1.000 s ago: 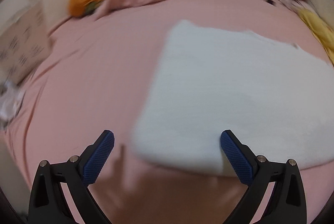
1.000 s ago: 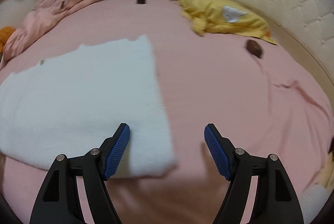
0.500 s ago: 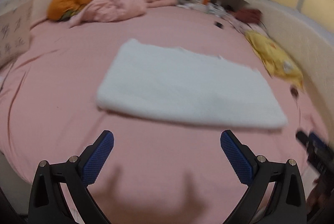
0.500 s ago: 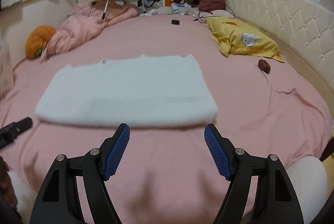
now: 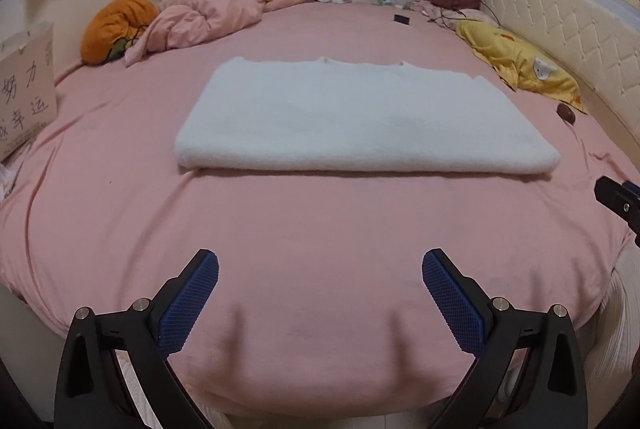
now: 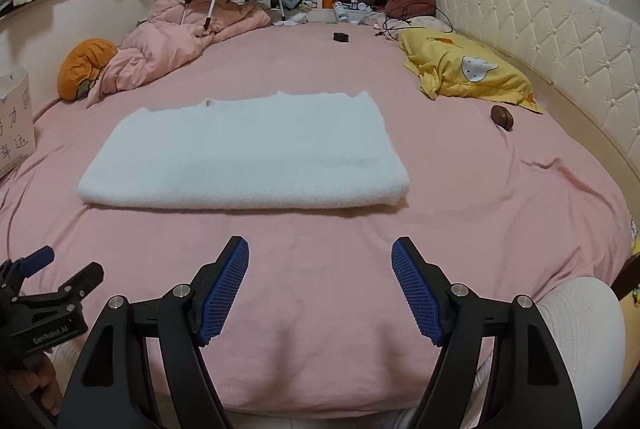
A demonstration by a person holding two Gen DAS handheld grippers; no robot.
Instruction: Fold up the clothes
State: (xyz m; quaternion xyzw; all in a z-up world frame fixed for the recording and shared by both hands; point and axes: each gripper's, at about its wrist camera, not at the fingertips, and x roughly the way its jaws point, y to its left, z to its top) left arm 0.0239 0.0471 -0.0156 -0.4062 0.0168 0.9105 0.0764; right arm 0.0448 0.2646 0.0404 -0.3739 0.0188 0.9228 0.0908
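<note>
Across the pink bed sheet (image 5: 320, 229) our folded white garment (image 5: 352, 117) lies flat mid-bed, while our left gripper (image 5: 320, 305) and right gripper (image 6: 320, 293) hover near its front edge, jaws wide, holding nothing.

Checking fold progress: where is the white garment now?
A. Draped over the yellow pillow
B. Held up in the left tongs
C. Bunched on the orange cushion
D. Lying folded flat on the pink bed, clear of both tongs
D: the white garment lies flat on the bed, with both tongs open and empty short of it.
</note>
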